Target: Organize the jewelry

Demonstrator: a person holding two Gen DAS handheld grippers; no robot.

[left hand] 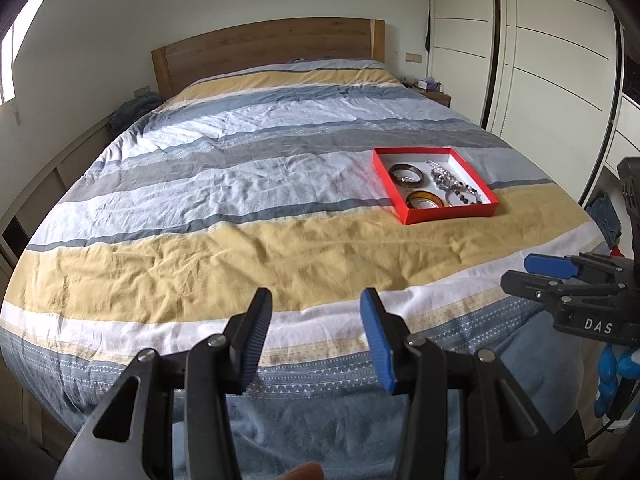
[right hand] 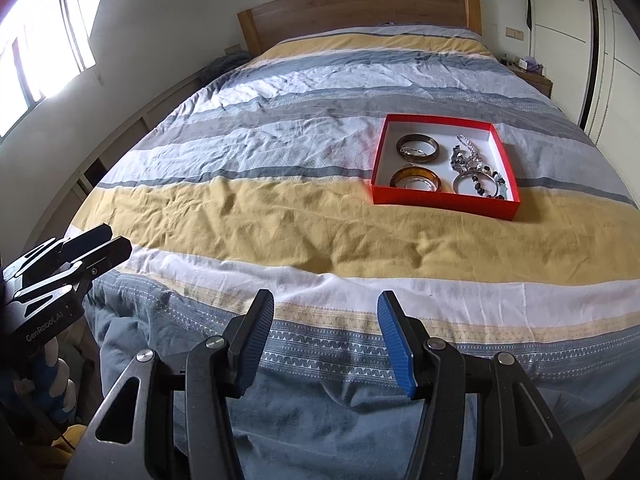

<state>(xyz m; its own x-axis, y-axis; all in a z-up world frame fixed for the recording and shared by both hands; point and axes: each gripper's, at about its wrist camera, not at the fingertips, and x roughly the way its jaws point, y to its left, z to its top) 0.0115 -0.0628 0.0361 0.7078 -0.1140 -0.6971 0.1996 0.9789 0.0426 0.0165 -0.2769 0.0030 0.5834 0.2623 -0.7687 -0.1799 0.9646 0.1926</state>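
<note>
Bedspread (right hand: 280, 216) wide open between foot edge and headboard (right hand: 360, 12), nothing on it except red tray (right hand: 444, 202) right of centre; approach from the foot side unobstructed; tray walls low, top uncovered; inside crowded, bangles (right hand: 418, 146) and chains (right hand: 466, 156) leave little bare floor.

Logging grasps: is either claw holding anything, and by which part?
Nothing is held. The left claw and right claw are open and empty.

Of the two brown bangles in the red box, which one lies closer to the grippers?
The amber bangle, against the near wall of the red box. It is lighter and more orange than the dark brown bangle, which lies behind it.
</note>
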